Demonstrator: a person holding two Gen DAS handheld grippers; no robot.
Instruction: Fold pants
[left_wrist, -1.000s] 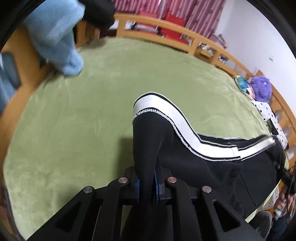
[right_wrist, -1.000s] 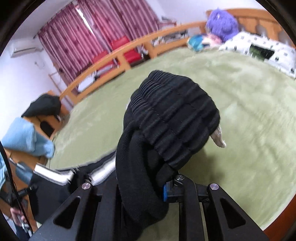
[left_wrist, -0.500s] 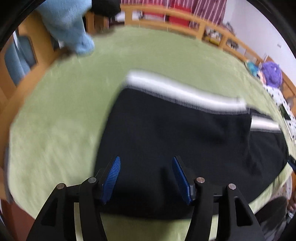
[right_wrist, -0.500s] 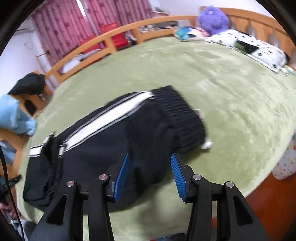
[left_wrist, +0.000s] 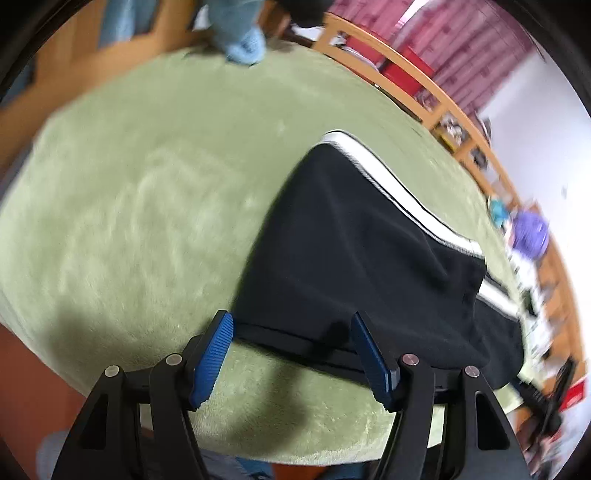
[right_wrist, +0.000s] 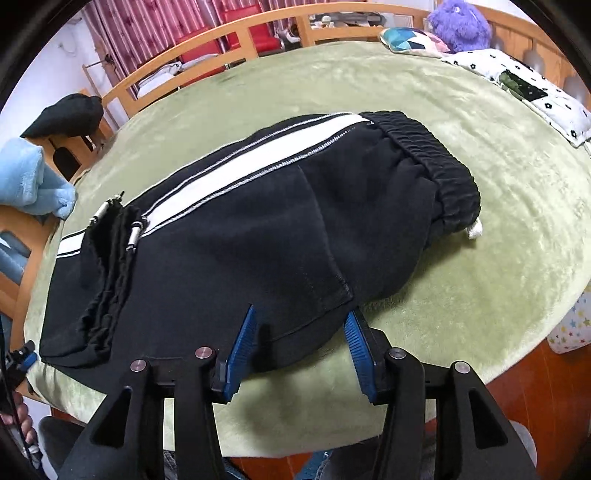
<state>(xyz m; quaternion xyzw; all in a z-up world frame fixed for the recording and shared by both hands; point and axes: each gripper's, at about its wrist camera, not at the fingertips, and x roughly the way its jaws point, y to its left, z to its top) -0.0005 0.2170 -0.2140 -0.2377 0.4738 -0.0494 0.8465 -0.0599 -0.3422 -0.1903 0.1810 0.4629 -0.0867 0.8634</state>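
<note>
On bed, centre: black pants (right_wrist: 258, 229) folded over once, lying flat on green blanket (right_wrist: 480, 206); white stripe (right_wrist: 258, 162) along far edge, 10-to-1 o'clock in right wrist view.
Waistband: elastic end (right_wrist: 436, 162) at 2 o'clock, white tag (right_wrist: 474, 230) poking out beneath.
Cuffs: bunched dark folds with metal drawcord tips (right_wrist: 135, 236) at 9 o'clock, sitting on top layer.
Left gripper (left_wrist: 291, 354): released, jaws just been opening, blue pads (left_wrist: 212, 354) apart, near hem of pants (left_wrist: 369, 258) passing between them but not pinched.
Right gripper (right_wrist: 301, 350): released, jaws just been opening too; near edge of top layer between pads, no contact visible.
Step in hand: looks like release after first fold, re-grip next.
Progress: judged roughly halfway; bundle wide, one more fold likely needed.
How to do well: clear pads fully off cloth before shifting, else top layer drags. Flatten bunched cuff area first. Pinch all layers at near-edge corners, not just top one. Carry cuff end over toward waistband, align stripe edges, lower flat.
Risk: top flap seam near 6 o'clock loose, could slip; drawcord tips could snag.
Surroundings: blue towel (right_wrist: 26, 181) at 9 o'clock, purple plush (right_wrist: 461, 22) at 1 o'clock, both well apart from pants.
</note>
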